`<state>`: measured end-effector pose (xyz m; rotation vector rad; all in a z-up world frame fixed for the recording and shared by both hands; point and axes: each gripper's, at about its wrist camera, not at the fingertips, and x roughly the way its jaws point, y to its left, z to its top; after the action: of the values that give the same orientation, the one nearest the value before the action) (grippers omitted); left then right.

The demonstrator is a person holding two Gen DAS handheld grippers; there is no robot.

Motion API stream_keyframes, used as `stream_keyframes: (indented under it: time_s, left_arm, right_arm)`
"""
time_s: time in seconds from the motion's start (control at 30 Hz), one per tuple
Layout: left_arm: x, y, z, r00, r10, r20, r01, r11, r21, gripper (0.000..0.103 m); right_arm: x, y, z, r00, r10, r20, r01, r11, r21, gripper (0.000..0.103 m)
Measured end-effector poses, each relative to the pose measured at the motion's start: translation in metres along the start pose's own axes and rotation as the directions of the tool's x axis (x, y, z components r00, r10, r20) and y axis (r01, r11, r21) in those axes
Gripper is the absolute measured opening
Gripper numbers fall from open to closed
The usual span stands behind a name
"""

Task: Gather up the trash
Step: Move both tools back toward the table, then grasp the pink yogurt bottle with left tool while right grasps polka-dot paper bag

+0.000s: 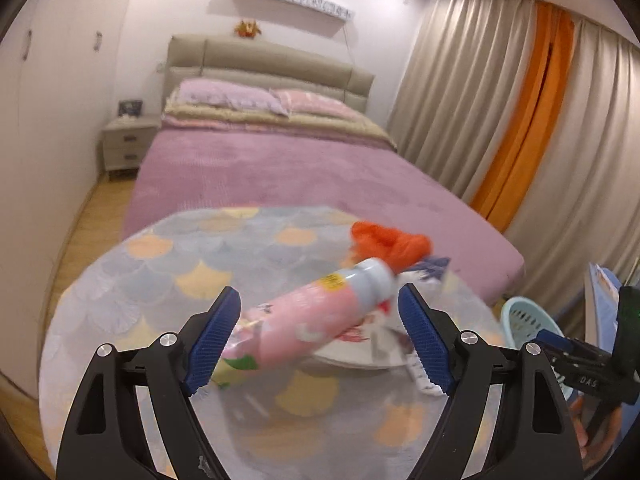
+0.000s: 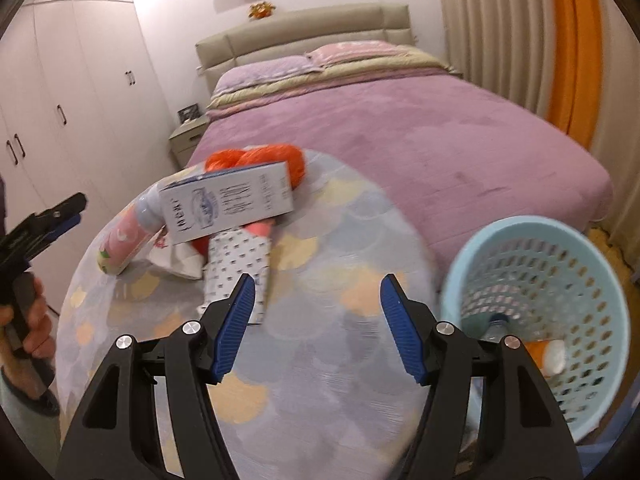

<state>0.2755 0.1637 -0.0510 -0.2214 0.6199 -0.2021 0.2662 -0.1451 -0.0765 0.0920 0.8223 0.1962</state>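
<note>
A pink bottle point(image 1: 320, 316) with a grey cap lies tilted on the round patterned table point(image 1: 160, 272), resting partly on a white plate point(image 1: 360, 354). My left gripper point(image 1: 320, 340) is open, its blue pads on either side of the bottle without touching it. An orange crumpled bag point(image 1: 388, 240) lies behind. In the right wrist view the bottle point(image 2: 124, 240), a white carton point(image 2: 228, 200), a patterned packet point(image 2: 236, 268) and the orange bag point(image 2: 260, 158) lie in a heap. My right gripper point(image 2: 316, 328) is open and empty above the table. The light blue basket point(image 2: 540, 312) holds several items.
A bed with a purple cover point(image 2: 420, 120) stands just beyond the table. Curtains point(image 1: 500, 120) hang at the right. Wardrobes point(image 2: 60, 100) line the left wall. The basket point(image 1: 528, 320) also shows at the right of the left wrist view.
</note>
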Motion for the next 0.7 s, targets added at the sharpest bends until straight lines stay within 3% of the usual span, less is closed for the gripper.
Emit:
stream_keyframes:
  time_s: [0.17,0.27,0.43,0.7]
  left_arm:
    - [0.022,0.022,0.0,0.995,-0.069,-0.077,0.07,0.997,0.014,0.079]
    - [0.041,0.034,-0.002,0.977,-0.144,-0.156,0.147,0.989,0.011,0.081]
    - [0.049,0.031,-0.012,0.949,-0.187,-0.253,0.205,0.978,0.045,0.081]
    - [0.04,0.013,-0.031,0.927,-0.211,-0.31,0.253,0.962,0.1,0.081]
  right_arm:
    - [0.021,0.012,0.0,0.999,0.02,-0.05,-0.021,1.0,-0.011,0.062]
    - [0.03,0.017,0.001,0.998,0.02,-0.067,-0.021,1.0,-0.02,0.062]
    - [0.04,0.027,0.004,0.996,0.034,-0.084,-0.038,0.998,-0.04,0.062]
    - [0.066,0.049,0.014,0.991,0.059,-0.119,-0.068,0.995,-0.067,0.062]
